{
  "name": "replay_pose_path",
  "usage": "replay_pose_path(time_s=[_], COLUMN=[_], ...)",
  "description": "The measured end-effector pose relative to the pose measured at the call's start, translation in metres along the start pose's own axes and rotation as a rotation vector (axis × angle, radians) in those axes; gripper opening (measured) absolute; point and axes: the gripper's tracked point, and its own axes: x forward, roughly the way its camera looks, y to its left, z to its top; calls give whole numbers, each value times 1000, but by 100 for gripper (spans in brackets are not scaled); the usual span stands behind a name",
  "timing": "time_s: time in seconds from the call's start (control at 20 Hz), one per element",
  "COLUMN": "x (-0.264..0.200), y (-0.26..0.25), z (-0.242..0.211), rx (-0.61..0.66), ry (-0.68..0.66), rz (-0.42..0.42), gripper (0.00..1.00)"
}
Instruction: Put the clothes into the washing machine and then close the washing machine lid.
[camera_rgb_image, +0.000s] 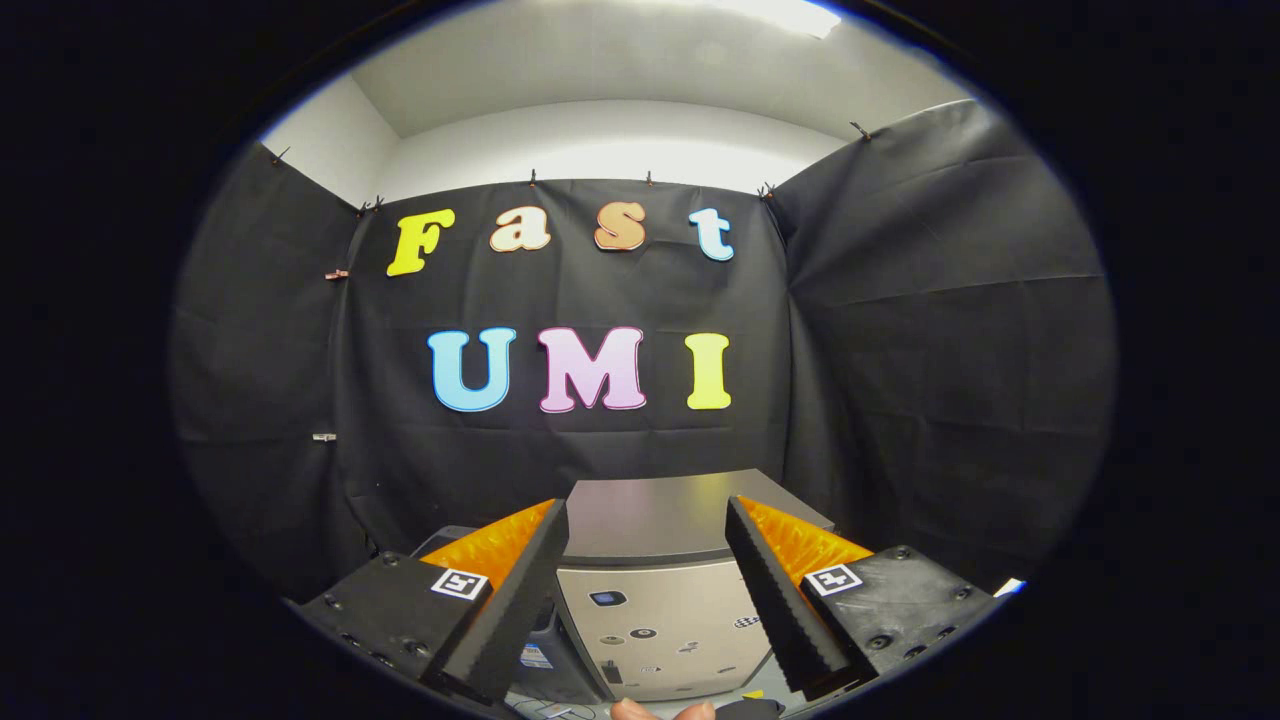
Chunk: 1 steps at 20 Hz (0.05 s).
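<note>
A grey washing machine stands ahead of me and below, against the black cloth wall. Its flat top and its front panel with small buttons and stickers show between my fingers. I cannot tell from here whether its lid is up or down. My gripper is open, held above and in front of the machine, with nothing between its black-and-orange fingers. No clothes are in sight.
Black cloth walls close the booth at the back and on both sides. A person's fingertips show just below the machine's front panel. Some dark items lie low beside the left finger, too hidden to name.
</note>
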Motion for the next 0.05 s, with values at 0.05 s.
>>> replay_pose_path(time_s=[0.05], x=[0], y=[0], z=[0], rx=[-2], ry=[-1], rz=[-2], gripper=[99])
